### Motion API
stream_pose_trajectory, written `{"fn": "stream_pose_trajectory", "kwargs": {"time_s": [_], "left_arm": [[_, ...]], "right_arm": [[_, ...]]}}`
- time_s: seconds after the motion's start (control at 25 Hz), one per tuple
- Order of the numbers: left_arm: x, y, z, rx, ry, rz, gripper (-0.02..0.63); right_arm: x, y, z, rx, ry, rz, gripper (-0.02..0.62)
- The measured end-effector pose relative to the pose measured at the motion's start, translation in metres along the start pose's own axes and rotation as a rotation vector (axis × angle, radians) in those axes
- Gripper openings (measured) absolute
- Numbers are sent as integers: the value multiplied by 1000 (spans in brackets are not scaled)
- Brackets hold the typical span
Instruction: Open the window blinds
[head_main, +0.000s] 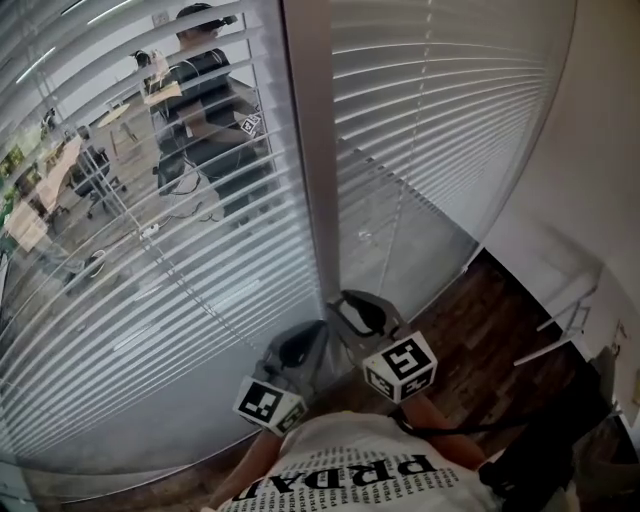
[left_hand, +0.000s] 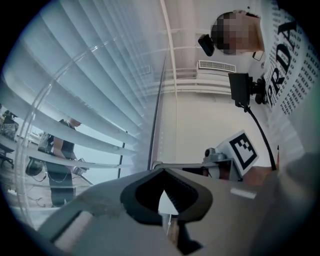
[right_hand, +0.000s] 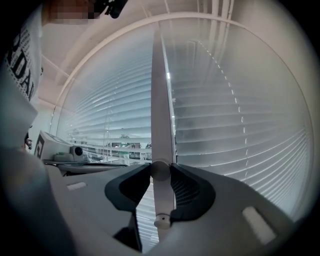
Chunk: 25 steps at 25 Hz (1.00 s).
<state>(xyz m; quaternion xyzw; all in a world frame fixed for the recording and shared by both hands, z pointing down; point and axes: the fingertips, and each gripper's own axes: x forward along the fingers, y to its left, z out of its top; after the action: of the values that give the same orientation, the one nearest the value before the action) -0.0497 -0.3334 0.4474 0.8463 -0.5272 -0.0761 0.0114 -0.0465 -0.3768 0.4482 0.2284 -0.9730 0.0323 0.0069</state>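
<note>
Two white slatted blinds hang side by side, split by a grey upright post (head_main: 312, 150). The left blind (head_main: 150, 250) has its slats tilted partly open, and an office shows through it. The right blind (head_main: 440, 120) has its slats laid flat and closed. My right gripper (right_hand: 161, 172) is shut on the white tilt wand (right_hand: 159, 100), which runs up in front of the post; the wand's lower end pokes out below the pads. In the head view it (head_main: 360, 312) sits at the post's foot. My left gripper (left_hand: 162, 172) hangs beside it (head_main: 300, 345), its jaws together with nothing held.
Dark wood floor (head_main: 490, 330) lies below the right blind. A white wall (head_main: 590, 180) closes off the right side. A person with a camera shows through the left blind (head_main: 200, 90). The right gripper's marker cube (left_hand: 242, 150) is close beside the left gripper.
</note>
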Motion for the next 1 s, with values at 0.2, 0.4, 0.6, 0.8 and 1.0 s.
{"fn": "stream_pose_trajectory", "kwargs": {"time_s": [0.2,0.4,0.6,0.8,1.0], "left_arm": [[-5,1,-8,26,18,-4,-5],[-7,6,-3,19,16,-19,-5],[-6,2,-3,12,14,-23,-6],[-3,1,-4,10,10,-32,-5],[-3,3,-1,11,14,-33,-6]], "right_arm": [[0,3,-4,7,-2,7,137],[6,5,-1,-6,9,-2,137],[4,5,-4,-15,24,-2,137],[3,2,-5,-52,27,-21,132],[5,3,-1,-48,24,-30,132]]}}
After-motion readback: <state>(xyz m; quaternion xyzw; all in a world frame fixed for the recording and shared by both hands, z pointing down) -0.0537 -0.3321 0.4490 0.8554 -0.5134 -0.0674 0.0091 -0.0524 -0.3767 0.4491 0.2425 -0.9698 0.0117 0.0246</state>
